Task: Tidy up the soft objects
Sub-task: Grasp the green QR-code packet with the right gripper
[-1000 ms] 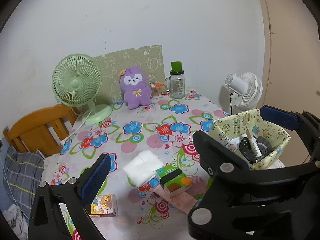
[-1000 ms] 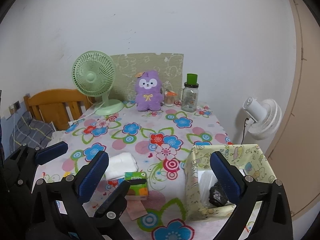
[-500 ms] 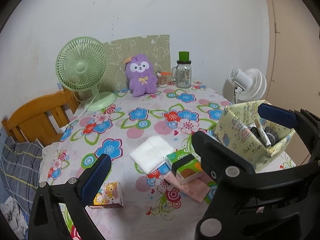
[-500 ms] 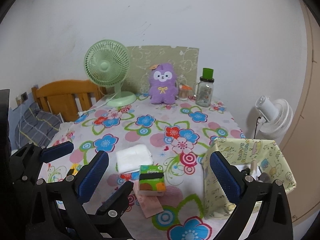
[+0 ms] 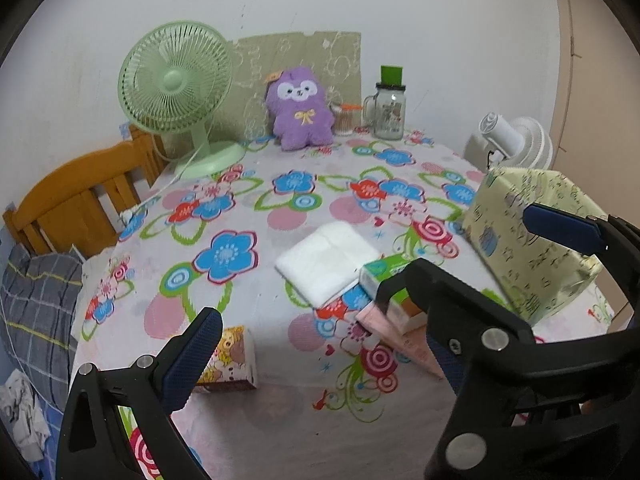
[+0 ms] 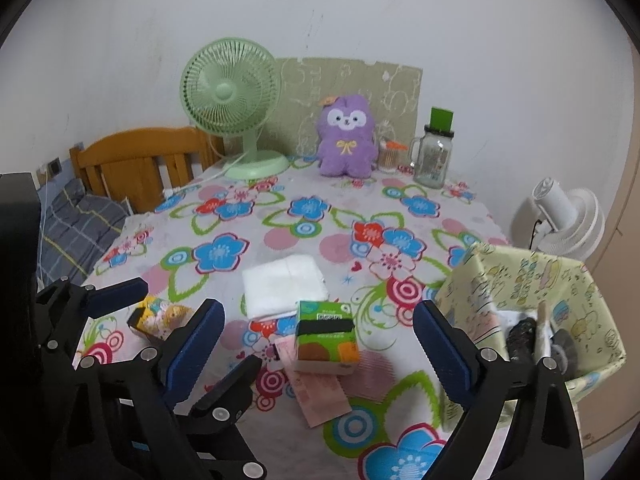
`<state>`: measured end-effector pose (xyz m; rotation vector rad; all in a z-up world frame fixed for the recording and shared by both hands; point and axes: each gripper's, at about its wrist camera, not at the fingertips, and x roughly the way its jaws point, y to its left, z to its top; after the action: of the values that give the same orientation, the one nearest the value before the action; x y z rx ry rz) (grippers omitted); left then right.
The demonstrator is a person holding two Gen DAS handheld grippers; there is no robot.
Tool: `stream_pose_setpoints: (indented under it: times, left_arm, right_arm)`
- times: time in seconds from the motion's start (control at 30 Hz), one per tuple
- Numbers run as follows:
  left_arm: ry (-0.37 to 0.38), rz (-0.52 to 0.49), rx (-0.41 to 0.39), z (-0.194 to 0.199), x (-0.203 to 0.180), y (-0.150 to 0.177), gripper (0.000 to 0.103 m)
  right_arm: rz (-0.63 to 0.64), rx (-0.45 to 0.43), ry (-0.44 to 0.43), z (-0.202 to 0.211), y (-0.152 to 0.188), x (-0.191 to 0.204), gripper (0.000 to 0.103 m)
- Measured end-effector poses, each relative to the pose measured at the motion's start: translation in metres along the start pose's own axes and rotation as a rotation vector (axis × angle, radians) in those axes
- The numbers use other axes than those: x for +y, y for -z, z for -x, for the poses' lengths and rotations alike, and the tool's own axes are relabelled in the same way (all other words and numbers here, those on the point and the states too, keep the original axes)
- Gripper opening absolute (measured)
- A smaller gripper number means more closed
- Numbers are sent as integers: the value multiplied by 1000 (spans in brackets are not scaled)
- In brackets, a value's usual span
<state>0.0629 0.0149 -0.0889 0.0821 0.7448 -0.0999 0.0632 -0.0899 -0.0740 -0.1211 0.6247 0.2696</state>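
Left gripper [image 6: 186,332] – jaws apart, empty, over the cartoon-print tissue pack [image 6: 160,316] at the near-left edge. Floral tablecloth [image 6: 280,216]: flat, bare across the middle. Folded white cloth [image 6: 284,286], soft, centre. Green tissue pack [image 6: 326,336], boxy, on a pink packet [image 6: 320,394]. Right gripper [image 6: 320,344] – jaws wide, just been narrowing, nothing between. Fabric basket [image 6: 560,280] overhangs the right edge.

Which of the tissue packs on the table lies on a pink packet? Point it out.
The green and orange tissue pack, with a pink packet under it. The yellow cartoon-print tissue pack lies alone on the tablecloth.
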Motion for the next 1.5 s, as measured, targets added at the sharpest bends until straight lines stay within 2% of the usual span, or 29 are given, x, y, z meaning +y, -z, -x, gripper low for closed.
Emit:
stream_pose_setpoints:
  times: [0.27, 0.37, 0.73, 0.83, 0.93, 1.0, 1.03, 1.2, 1.5]
  left_arm:
    - [21, 12, 39, -19, 4, 9, 103]
    - [31, 14, 49, -24, 2, 12, 103]
    - [62, 3, 82, -44, -8, 16, 103]
    - [73, -1, 92, -50, -11, 17, 103]
    - [75, -4, 103, -55, -14, 18, 103]
    - [72, -6, 114, -59, -16, 19, 103]
    - [72, -6, 117, -61, -16, 20, 102]
    - [78, -3, 117, -62, -20, 19, 102]
    - [94, -21, 114, -62, -40, 16, 102]
  right_arm:
    - [-11, 53, 8, -22, 11, -2, 96]
    - [-11, 78, 14, -32, 14, -4, 91]
    - [-11, 139, 2, -63, 21, -9, 83]
    - [-2, 156, 1, -72, 22, -8, 77]
    - [-7, 188, -16, -81, 24, -10, 66]
    - [-15, 212, -32, -87, 26, -11, 54]
    - [-17, 223, -40, -89, 27, -12, 54]
    - [5, 208, -34, -87, 28, -14, 50]
    - [-17, 173, 18, -72, 27, -34, 50]
